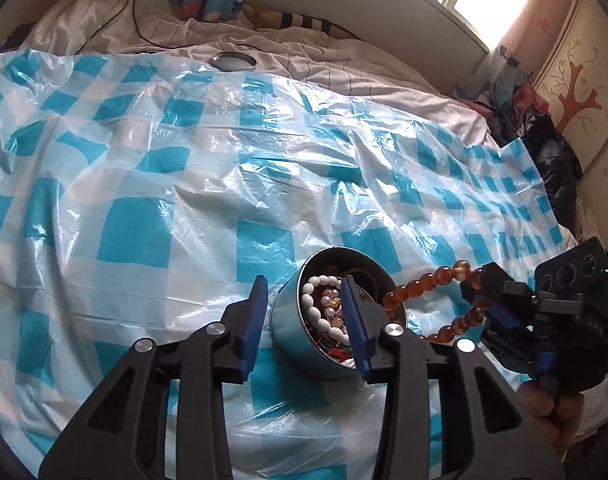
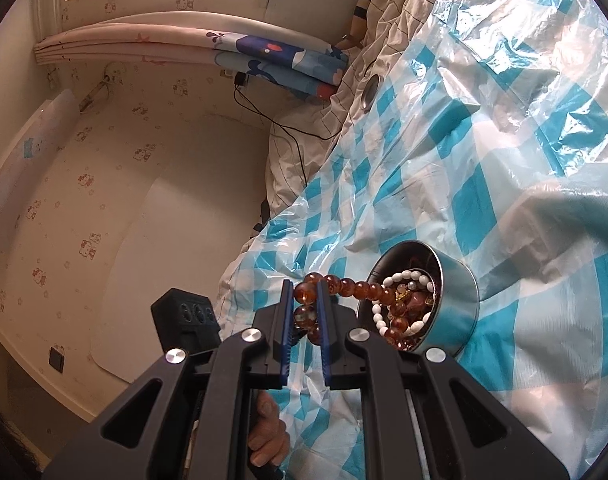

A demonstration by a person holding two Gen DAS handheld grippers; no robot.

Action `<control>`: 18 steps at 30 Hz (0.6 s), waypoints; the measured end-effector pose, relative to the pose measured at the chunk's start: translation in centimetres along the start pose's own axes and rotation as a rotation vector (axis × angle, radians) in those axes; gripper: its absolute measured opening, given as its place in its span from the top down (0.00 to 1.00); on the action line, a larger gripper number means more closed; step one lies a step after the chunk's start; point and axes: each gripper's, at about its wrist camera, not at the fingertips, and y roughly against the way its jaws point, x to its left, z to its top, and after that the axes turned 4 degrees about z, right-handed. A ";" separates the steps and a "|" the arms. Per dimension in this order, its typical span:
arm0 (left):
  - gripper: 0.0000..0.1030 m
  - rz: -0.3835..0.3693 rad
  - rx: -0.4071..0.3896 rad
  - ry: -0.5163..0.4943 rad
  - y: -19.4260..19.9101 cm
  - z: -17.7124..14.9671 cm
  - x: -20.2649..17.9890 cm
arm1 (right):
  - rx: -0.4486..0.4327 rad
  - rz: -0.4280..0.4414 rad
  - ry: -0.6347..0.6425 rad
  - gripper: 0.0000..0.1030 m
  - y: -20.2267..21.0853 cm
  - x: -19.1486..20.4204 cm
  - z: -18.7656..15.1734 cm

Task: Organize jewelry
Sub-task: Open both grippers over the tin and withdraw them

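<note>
One tin (image 1: 304,344), one amber bracelet (image 2: 345,286) clamped by right gripper (image 2: 305,300); perhaps two more.

No legible text, label, brand, number or sign appears in either wrist view. Red markings inside the round blue metal tin (image 1: 304,340) are too blurred to read.
</note>
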 end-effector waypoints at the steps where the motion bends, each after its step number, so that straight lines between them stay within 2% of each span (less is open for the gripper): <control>1: 0.62 -0.003 -0.002 0.005 0.2 0.0 0.1 | 0.000 -0.005 0.001 0.88 -0.1 -0.1 0.0; 5: 0.55 -0.023 -0.013 0.010 0.8 0.0 0.2 | -0.002 -0.026 0.008 0.88 -0.7 -0.1 0.1; 10: 0.51 -0.031 -0.018 0.030 1.3 -0.1 0.8 | -0.050 -0.127 0.117 0.87 -1.1 1.4 0.3; 11: 0.50 -0.030 -0.020 0.040 1.4 -0.1 1.0 | -0.036 -0.161 0.140 0.83 -1.6 1.6 0.3; 12: 0.49 -0.031 -0.022 0.045 1.5 0.0 1.2 | 0.014 -0.180 0.145 0.71 -2.8 1.4 0.2; 13: 0.49 -0.031 -0.024 0.049 1.6 0.0 1.3 | 0.049 -0.190 0.133 0.67 -3.5 1.1 0.0; 15: 0.48 -0.026 -0.026 0.057 1.7 0.0 1.6 | 0.082 -0.201 0.118 0.67 -4.5 0.5 -0.5; 18: 0.46 -0.023 -0.029 0.071 1.8 0.1 1.9 | 0.064 -0.199 0.108 0.67 -3.9 0.2 -0.5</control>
